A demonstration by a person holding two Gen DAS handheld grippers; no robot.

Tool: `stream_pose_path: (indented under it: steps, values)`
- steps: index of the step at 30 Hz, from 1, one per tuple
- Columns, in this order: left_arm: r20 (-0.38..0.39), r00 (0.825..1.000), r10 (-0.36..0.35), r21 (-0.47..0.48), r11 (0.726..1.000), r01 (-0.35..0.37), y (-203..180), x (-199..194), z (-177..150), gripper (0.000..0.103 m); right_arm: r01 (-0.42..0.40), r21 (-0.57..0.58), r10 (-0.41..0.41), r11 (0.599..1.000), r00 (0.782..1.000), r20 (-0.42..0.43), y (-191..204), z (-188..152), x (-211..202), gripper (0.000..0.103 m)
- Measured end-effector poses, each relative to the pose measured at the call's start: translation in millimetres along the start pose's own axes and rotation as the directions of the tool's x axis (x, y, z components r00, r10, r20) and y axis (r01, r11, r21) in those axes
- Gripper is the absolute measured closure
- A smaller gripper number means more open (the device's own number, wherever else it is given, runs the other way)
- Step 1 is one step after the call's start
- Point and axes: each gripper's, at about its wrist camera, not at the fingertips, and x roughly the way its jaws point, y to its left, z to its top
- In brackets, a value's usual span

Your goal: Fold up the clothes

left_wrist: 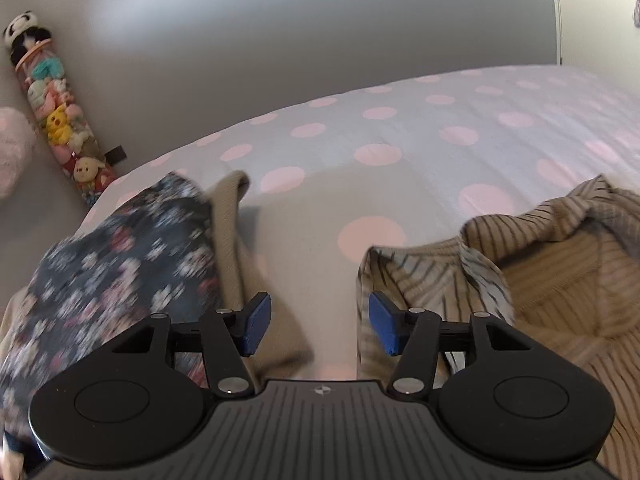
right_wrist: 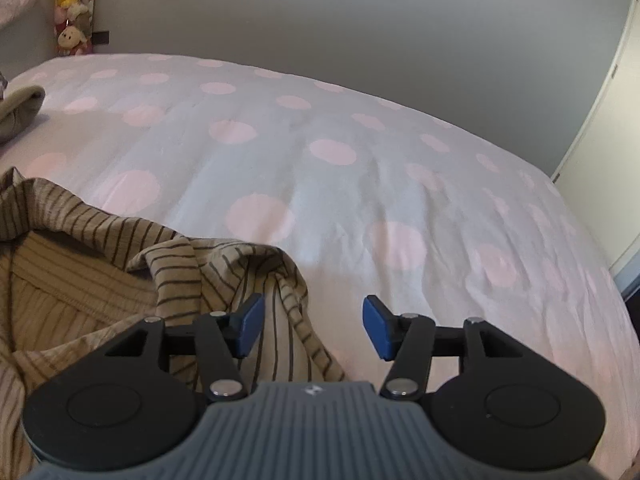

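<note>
A tan shirt with dark stripes (left_wrist: 520, 280) lies rumpled on the bed, to the right in the left wrist view and at lower left in the right wrist view (right_wrist: 100, 264). My left gripper (left_wrist: 320, 326) is open and empty, over the bare gap between the striped shirt and a pile of a dark floral garment (left_wrist: 120, 264) and a plain beige one (left_wrist: 236, 240). My right gripper (right_wrist: 312, 326) is open and empty, its left finger over the striped shirt's right edge.
The bed has a white cover with pink dots (right_wrist: 360, 160) stretching far ahead and right. A tall tube of plush toys (left_wrist: 60, 120) stands by the grey wall. A door (right_wrist: 608, 160) is at far right.
</note>
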Motion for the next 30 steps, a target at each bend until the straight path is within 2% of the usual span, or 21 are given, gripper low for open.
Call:
stream_pose_path:
  steps: [6, 10, 13, 18, 23, 24, 25, 28, 30]
  values:
    - [-0.072, 0.995, -0.075, -0.075, 0.995, 0.07, 4, -83, -65, 0.051, -0.099, 0.114, 0.098, 0.989, 0.995, 0.013, -3, -68, -92, 0.042]
    - [-0.091, 0.993, -0.074, -0.185, 0.981, 0.056, 12, -110, -103, 0.051, -0.15, 0.172, 0.152, 0.974, 0.988, 0.002, 13, -122, -141, 0.04]
    - [-0.099, 0.991, -0.085, -0.289, 0.956, 0.053, 25, -111, -126, 0.051, -0.175, 0.217, 0.178, 0.96, 0.984, 0.006, 30, -155, -161, 0.036]
    - [-0.125, 0.988, -0.095, -0.418, 0.908, 0.035, 39, -90, -148, 0.05, -0.163, 0.196, 0.158, 0.967, 0.987, 0.044, 46, -174, -160, 0.036]
    - [-0.167, 0.98, -0.107, -0.494, 0.869, 0.011, 46, -67, -159, 0.052, -0.15, 0.176, 0.137, 0.973, 0.987, 0.083, 62, -193, -158, 0.035]
    - [-0.166, 0.979, -0.117, -0.497, 0.867, 0.02, 45, -64, -159, 0.058, -0.147, 0.172, 0.133, 0.974, 0.987, 0.09, 65, -196, -158, 0.033]
    - [-0.161, 0.979, -0.125, -0.494, 0.869, 0.029, 44, -63, -159, 0.072, -0.144, 0.168, 0.129, 0.975, 0.987, 0.098, 68, -200, -158, 0.033]
    - [-0.139, 0.982, -0.125, -0.461, 0.886, 0.048, 38, -65, -151, 0.098, -0.136, 0.156, 0.117, 0.978, 0.986, 0.122, 78, -211, -157, 0.033]
    - [-0.122, 0.985, -0.119, -0.431, 0.901, 0.056, 35, -70, -142, 0.103, -0.139, 0.174, 0.119, 0.975, 0.985, 0.124, 76, -212, -154, 0.033]
